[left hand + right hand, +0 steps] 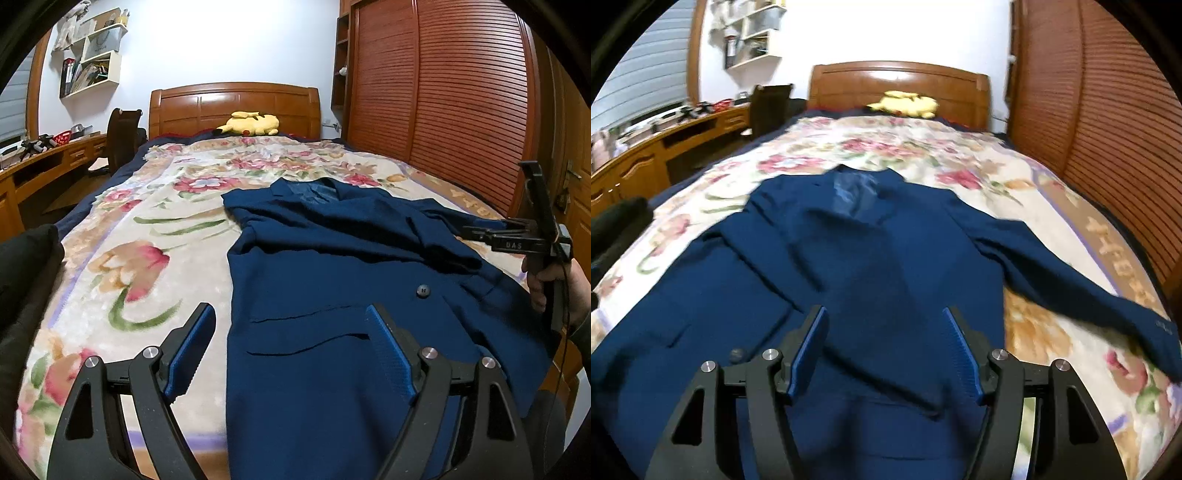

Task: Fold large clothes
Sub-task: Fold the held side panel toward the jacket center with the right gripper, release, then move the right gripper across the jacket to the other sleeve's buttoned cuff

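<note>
- Jacket (332, 280) lay face-up on the bed (147, 236), one sleeve (1082, 280) trailing right.
- Left claw (291, 350) and right claw (886, 350) hung spread, gripping nothing.
- Blurred right view: a claw might catch only one layer, skewing the fold.

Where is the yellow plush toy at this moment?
The yellow plush toy lies at the far end of the bed, against the wooden headboard, beyond the blue jacket. Both wrist views show it near top centre.
</note>
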The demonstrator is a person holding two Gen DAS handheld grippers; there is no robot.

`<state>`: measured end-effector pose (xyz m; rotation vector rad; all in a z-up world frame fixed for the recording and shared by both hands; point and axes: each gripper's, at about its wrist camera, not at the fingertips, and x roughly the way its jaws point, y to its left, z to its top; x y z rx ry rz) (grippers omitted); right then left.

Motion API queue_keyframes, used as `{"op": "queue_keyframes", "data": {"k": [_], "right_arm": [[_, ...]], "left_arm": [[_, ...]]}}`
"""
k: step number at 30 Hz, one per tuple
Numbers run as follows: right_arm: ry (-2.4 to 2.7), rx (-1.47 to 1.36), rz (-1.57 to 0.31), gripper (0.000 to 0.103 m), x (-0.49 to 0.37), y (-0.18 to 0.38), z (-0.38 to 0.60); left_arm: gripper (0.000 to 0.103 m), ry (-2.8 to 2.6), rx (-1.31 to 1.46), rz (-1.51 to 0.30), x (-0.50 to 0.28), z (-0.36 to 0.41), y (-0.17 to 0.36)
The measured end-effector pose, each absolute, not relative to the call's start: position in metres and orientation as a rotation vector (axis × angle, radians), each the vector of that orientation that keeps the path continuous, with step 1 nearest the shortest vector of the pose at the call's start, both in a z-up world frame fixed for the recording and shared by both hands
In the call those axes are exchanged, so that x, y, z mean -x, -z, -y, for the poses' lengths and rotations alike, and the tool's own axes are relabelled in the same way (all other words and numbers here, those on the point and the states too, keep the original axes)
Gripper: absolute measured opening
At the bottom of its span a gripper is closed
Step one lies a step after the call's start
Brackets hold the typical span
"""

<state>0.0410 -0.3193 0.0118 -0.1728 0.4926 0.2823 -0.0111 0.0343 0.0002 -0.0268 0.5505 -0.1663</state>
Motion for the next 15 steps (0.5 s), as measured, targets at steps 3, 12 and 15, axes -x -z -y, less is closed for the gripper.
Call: {"op": "queue_keyframes", "data": {"k": [3,12,15], "right_arm": [[-0.326,0.235,-0.535,0.066,-0.049,0.003,0.305],[-0.233,0.303,-0.686,0.066,-0.090,0.035,0.316],[-0.249,0.305,-0.704,0.061,-0.095,0.036,0.323]], "left_arm": [[0.084,0.166,0.018,-0.562,0.008,-0.031,0.003],[0.084,0.165,0.000,-0.586,0.005,-0.025,0.010],[0.084,0.165,0.001,-0.585,0.005,-0.025,0.010]]}}
